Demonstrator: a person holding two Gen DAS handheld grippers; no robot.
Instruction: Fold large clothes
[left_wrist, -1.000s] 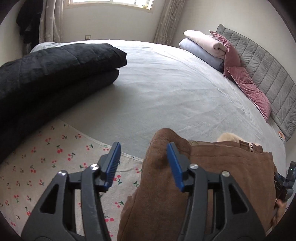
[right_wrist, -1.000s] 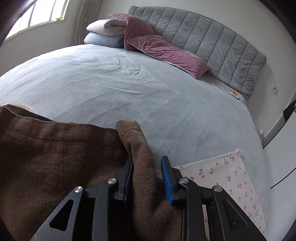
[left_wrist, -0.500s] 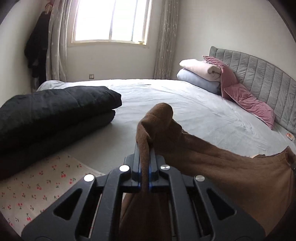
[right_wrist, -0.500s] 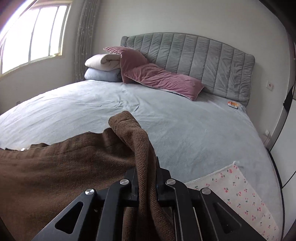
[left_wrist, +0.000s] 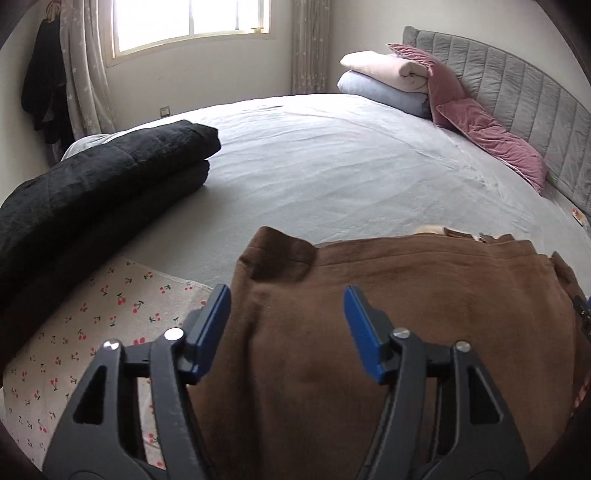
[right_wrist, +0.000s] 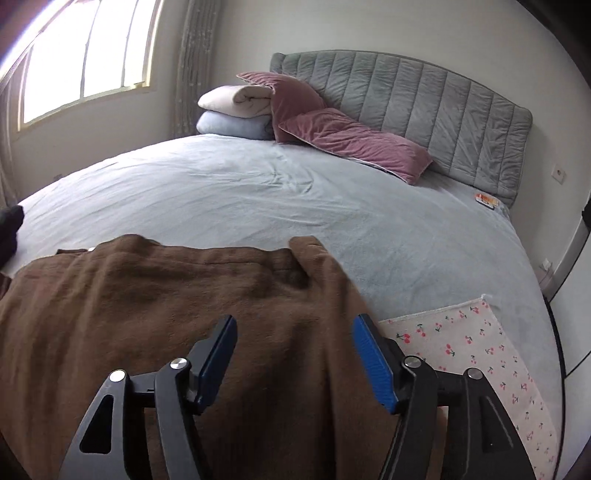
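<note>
At the bottom of both wrist views, each pair of blue-padded fingers stands spread and is opening, with nothing pinched: the left gripper and the right gripper hover over the brown garment, cloth showing in the gap but the pads clear of it. That suits a fold just laid down, the corners let go so the fabric settles flat. The garment lies across the near edge of the bed, filling the lower middle of each frame, its far edge lined up fairly straight and one turned-up corner at each end, probably where it was pinched. Under its near side, at lower left in the left view and lower right in the right view, a cherry-print cloth is spread, likely as a working surface. Further left sits a folded black quilt, kept aside. At the upper right, stacked blankets and pink pillows lean against the grey headboard, well apart from the work.
</note>
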